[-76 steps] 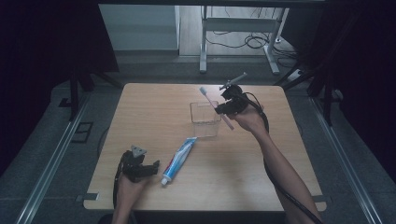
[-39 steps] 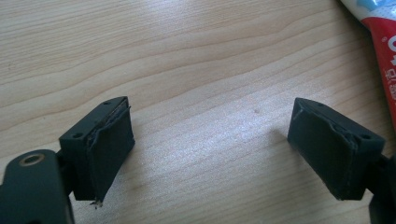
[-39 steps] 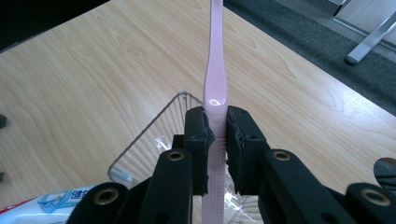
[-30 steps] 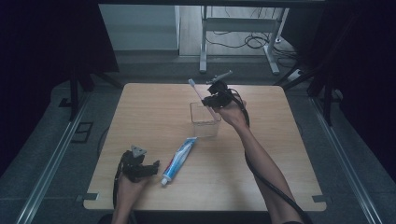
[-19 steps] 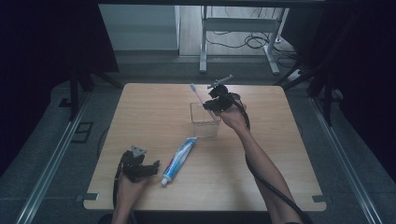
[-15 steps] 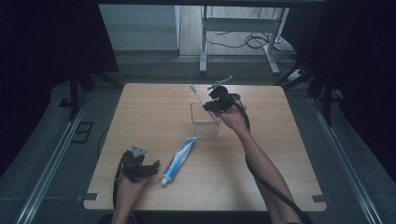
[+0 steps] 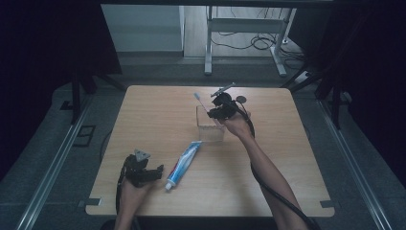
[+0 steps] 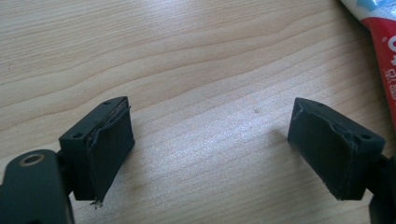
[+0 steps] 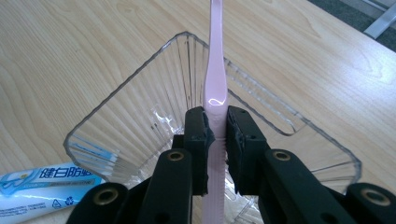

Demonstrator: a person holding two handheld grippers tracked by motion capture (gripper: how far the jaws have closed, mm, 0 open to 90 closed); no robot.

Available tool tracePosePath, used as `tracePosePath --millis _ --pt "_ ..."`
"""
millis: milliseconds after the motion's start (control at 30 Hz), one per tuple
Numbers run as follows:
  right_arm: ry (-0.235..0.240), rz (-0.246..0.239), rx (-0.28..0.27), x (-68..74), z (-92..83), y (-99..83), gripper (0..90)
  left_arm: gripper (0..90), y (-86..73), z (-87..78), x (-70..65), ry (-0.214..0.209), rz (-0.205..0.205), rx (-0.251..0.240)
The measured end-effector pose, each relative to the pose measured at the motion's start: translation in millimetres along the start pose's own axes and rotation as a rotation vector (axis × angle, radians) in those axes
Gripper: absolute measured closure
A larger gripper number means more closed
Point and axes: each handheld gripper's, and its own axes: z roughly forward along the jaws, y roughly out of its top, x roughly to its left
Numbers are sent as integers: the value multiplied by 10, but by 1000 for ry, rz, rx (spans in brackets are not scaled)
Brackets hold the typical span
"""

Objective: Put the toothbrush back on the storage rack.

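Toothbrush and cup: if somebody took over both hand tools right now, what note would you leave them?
Right gripper: shut on the pink toothbrush, held over the clear cup.
Left gripper: open, holding nothing, low over the table near its front edge.
Toothpaste: lying flat between the left gripper and the cup.
Done: toothbrush picked up and brought to the cup.
Left: probably set the toothbrush down inside the cup and let go; the toothpaste may follow.

On the toothpaste tube [image 9: 44, 186], lying on the bench beside the clear cup, you can see white Chinese characters on the blue band; they look like "健白防蛀". Smaller print beneath them is too small to read. In the left gripper view, the tube's red end [image 8: 380, 42] shows partial white characters, unreadable.
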Motion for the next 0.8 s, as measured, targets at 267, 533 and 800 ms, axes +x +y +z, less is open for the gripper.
tracePosePath --millis 267,533,800 --pt "5 -10 22 22 82 -64 783 140 0 0 0 0 0 0" --pt "14 -8 66 32 119 -73 780 140 0 0 0 0 0 0" --pt "31 3 78 9 117 -93 753 140 0 0 0 0 0 0"
